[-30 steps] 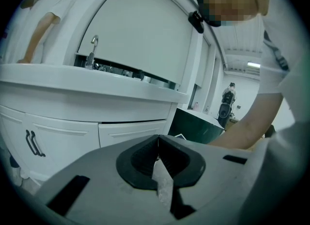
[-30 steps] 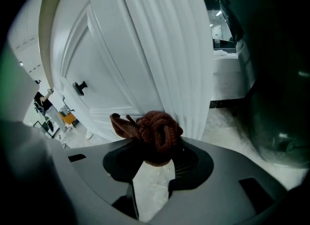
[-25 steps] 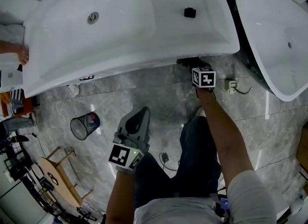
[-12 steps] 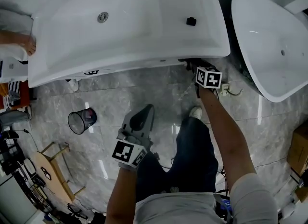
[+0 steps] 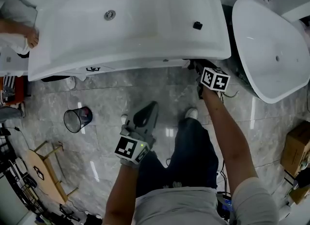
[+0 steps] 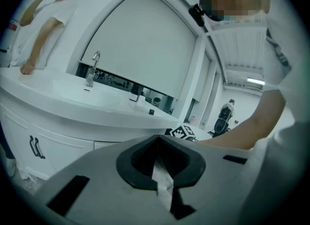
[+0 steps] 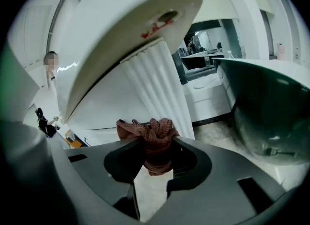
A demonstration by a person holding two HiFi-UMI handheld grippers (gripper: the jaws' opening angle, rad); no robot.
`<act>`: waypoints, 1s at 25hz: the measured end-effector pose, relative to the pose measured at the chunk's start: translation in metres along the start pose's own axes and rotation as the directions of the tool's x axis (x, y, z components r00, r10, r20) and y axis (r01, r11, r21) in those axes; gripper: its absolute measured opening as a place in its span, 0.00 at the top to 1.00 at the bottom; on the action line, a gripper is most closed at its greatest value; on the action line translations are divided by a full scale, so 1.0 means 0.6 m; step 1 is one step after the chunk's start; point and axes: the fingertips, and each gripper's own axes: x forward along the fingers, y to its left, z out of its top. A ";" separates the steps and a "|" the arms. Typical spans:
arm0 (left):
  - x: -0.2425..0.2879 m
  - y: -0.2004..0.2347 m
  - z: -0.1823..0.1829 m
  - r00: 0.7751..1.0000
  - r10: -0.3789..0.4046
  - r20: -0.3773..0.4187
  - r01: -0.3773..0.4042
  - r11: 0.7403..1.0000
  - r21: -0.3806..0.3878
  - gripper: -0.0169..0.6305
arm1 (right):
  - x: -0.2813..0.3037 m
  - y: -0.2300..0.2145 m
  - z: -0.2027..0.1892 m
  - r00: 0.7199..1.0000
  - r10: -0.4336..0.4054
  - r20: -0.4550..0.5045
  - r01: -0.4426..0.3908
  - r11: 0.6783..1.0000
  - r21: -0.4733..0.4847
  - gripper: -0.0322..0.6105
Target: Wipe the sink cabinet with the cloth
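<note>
The white sink top [image 5: 131, 21] fills the upper head view, and the cabinet sits hidden beneath it. My right gripper [image 5: 197, 68] reaches under the counter's front right edge, its marker cube just outside the rim. In the right gripper view it [image 7: 155, 144] is shut on a reddish-brown cloth [image 7: 152, 134], bunched close to the cabinet's white ribbed side panel [image 7: 155, 83]. Whether the cloth touches the panel is unclear. My left gripper [image 5: 149, 107] hangs low over the floor, away from the cabinet; its jaws [image 6: 157, 139] are shut with nothing held. The cabinet front [image 6: 58, 142] shows beyond.
A white bathtub [image 5: 271, 45] stands close on the right. A mesh waste bin [image 5: 76, 118] and a wooden stand [image 5: 41, 163] sit on the marble floor at left. Another person [image 5: 19, 21] leans on the counter's far left. A small black object [image 5: 197, 25] lies on the countertop.
My right gripper has slid a little rightward under the counter edge, toward its right corner. The left gripper has stayed low in about the same place.
</note>
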 end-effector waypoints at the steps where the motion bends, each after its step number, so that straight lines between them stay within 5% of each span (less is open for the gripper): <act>1: -0.001 0.002 0.003 1.000 -0.001 0.004 0.001 1.000 0.000 0.96 | -0.005 0.004 0.006 1.000 -0.001 0.007 0.001 1.000 0.002 0.73; 10: -0.032 0.030 0.002 0.999 0.020 0.035 -0.019 1.000 -0.023 0.96 | -0.003 0.071 0.022 1.000 0.027 0.003 -0.026 0.996 -0.085 0.73; 25: -0.131 0.127 -0.014 0.994 0.092 0.052 -0.089 0.994 -0.065 0.96 | 0.060 0.231 -0.009 0.997 0.075 -0.015 -0.077 0.992 -0.098 0.73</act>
